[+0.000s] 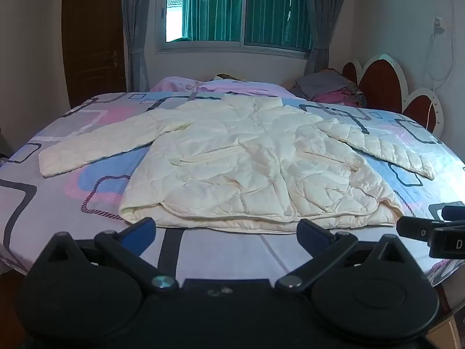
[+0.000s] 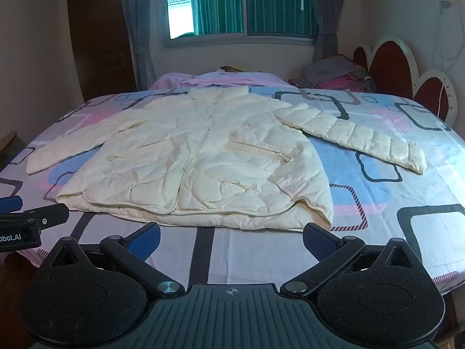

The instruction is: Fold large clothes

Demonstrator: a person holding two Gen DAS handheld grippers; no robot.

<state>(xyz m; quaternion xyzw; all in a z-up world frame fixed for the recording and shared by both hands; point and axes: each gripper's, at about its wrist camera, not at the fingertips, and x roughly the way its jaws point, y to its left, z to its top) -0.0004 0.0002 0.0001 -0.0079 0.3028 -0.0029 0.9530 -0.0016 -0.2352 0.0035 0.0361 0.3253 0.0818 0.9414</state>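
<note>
Cream puffer jacket (image 1: 247, 163) lies flat, front up, on the bed (image 1: 72, 203), hem toward the cameras at 6 o'clock, collar at 12. Both sleeves spread out, one toward 9, one toward 3, so each is free to be folded in over the body; likely laid out this way as the start layout. No fold made yet, judging by the flat spread.

Left gripper (image 1: 226, 229) has jaws spread wide, nothing between them, angled down over the near bed edge just short of the hem. Right gripper (image 2: 231, 234) is likewise wide, empty, tilted down, also short of the hem. Neither touches the jacket. In the left view the right gripper shows at 3 o'clock; in the right view the left one shows at 9, so the two sit side by side, close together.

Pile of clothes (image 1: 328, 87) sits at the far side by the headboard (image 1: 380, 78), well apart from the jacket. Window (image 1: 232, 8) at 12 o'clock.

Next probably a reach for a sleeve or a hem corner.
</note>
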